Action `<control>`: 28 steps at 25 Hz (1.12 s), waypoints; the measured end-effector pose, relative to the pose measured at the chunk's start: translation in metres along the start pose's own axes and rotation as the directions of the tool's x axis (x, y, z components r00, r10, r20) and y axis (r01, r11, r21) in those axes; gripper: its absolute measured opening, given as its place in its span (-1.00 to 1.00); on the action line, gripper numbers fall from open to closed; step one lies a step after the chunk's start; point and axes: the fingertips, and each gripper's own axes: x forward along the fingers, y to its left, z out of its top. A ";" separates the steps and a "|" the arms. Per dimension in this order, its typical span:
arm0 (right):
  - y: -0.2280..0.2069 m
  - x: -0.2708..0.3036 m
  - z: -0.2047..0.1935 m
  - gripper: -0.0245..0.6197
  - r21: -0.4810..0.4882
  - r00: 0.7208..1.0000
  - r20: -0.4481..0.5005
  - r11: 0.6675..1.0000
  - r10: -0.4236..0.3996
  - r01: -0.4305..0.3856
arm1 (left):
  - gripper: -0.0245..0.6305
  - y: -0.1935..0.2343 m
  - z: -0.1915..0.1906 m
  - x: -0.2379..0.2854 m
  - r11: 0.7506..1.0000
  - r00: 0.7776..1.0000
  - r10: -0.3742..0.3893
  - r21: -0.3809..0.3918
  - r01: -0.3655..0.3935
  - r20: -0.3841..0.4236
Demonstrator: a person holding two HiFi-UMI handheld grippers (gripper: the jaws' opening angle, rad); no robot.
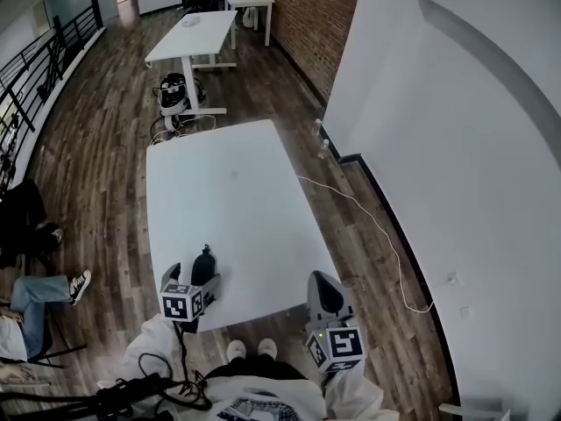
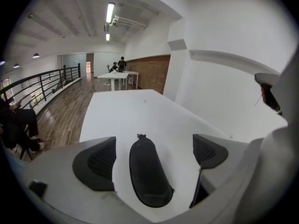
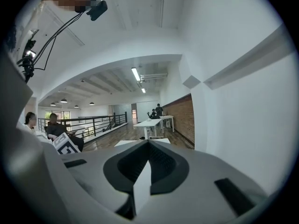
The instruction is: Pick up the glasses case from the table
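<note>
The black glasses case [image 1: 203, 266] lies lengthwise on the white table [image 1: 237, 191], near its front left corner. My left gripper [image 1: 193, 281] is lowered over the case and stands open, one finger on each side. In the left gripper view the case [image 2: 148, 174] lies between the two ribbed pads [image 2: 99, 162], with a gap of bare table on both sides. My right gripper [image 1: 323, 286] hovers off the table's front right corner, apart from the case. In the right gripper view the right gripper [image 3: 149, 146] is shut with nothing between its fingers, pointing roughly level across the room.
The table's front edge [image 1: 263, 316] runs just behind the case. A white cable [image 1: 368, 219] trails over the wooden floor along the white wall at the right. More white desks [image 1: 195, 35] stand farther off. A seated person's legs [image 1: 39, 292] show at the left.
</note>
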 end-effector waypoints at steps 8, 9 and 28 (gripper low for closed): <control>-0.046 -0.017 0.002 -0.94 0.000 0.996 -0.009 0.996 -0.085 0.085 | 0.64 0.029 -0.049 0.061 0.993 0.965 0.104 -0.036 -0.116 -0.240; -0.050 -0.018 0.002 -0.94 0.001 0.996 -0.009 0.996 -0.092 0.092 | 0.64 0.030 -0.052 0.063 0.992 0.961 0.108 -0.035 -0.120 -0.255; -0.045 -0.008 -0.010 -0.94 0.074 0.999 -0.021 0.996 -0.049 0.050 | 0.21 0.026 -0.039 0.028 0.993 0.972 0.060 -0.084 -0.081 -0.229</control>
